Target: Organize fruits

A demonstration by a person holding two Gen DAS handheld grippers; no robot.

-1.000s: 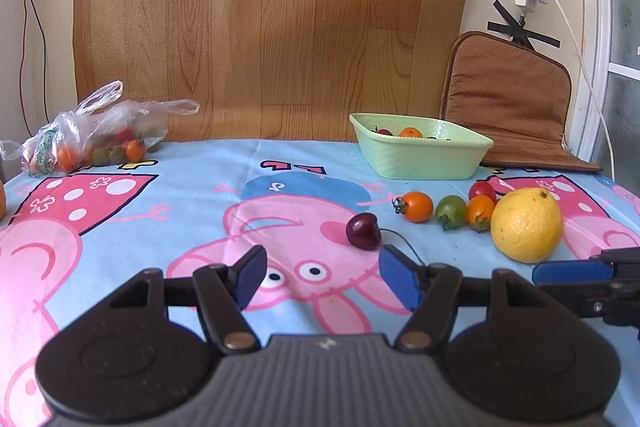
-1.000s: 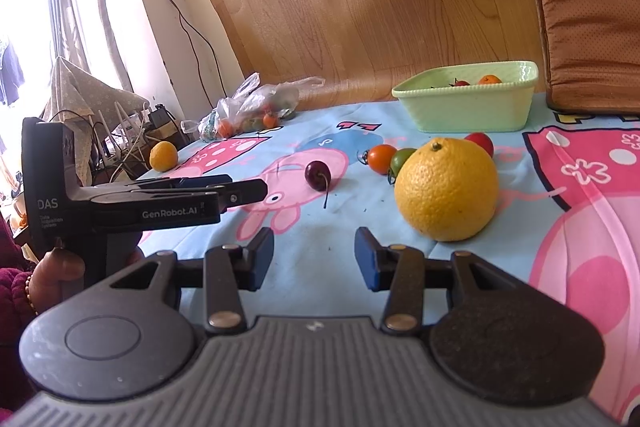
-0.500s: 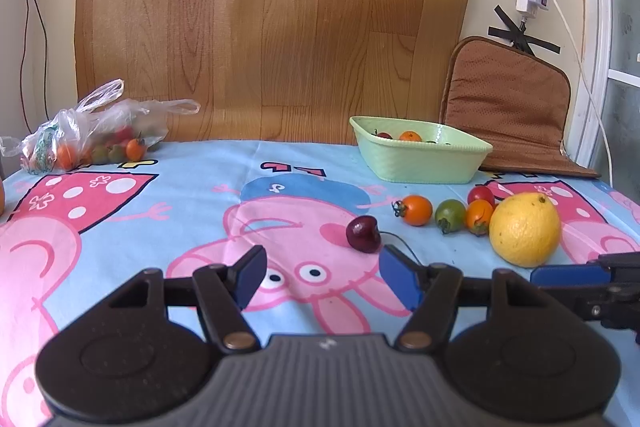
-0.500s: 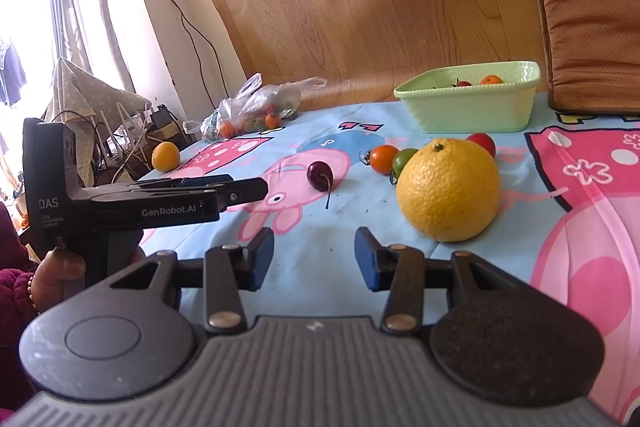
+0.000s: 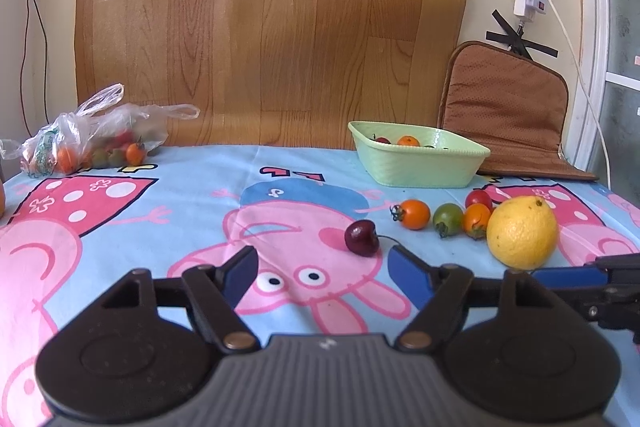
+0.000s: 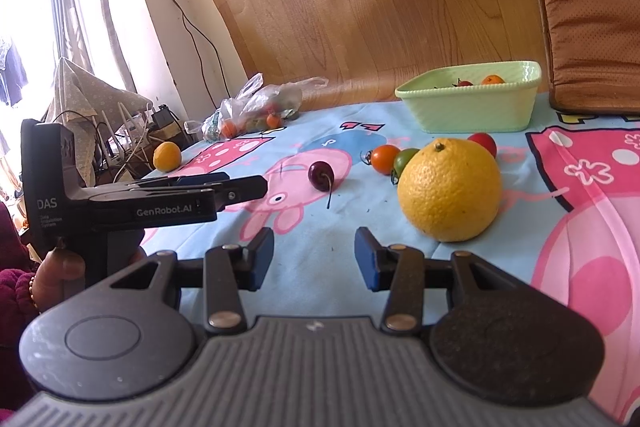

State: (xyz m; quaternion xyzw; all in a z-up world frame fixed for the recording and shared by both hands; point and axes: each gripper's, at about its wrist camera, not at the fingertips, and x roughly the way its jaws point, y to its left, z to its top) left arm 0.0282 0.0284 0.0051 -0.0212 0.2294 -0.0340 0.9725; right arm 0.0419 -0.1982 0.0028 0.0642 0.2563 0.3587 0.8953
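A dark red cherry [image 5: 361, 238] with a thin stem lies on the cartoon tablecloth, just beyond my left gripper [image 5: 324, 269]. That gripper's jaws are opening and hold nothing. Right of the cherry sit an orange tomato [image 5: 415, 214], a green tomato [image 5: 448, 219], two more small tomatoes and a big yellow citrus [image 5: 522, 231]. A pale green tub [image 5: 418, 159] behind them holds a few small fruits. My right gripper [image 6: 314, 255] is open and empty, short of the citrus [image 6: 450, 190] and the cherry [image 6: 320, 175]. The left gripper [image 6: 224, 189] shows from the side there.
A clear plastic bag [image 5: 92, 143] of small tomatoes lies at the far left by the wooden board. A small orange fruit [image 6: 167, 156] rests at the table's left edge. A brown cushion [image 5: 508, 107] leans on the wall behind the tub. A person's hand [image 6: 60, 267] holds the left gripper.
My left gripper's fingers have spread a little wider apart. The fruits and the right gripper have not moved.
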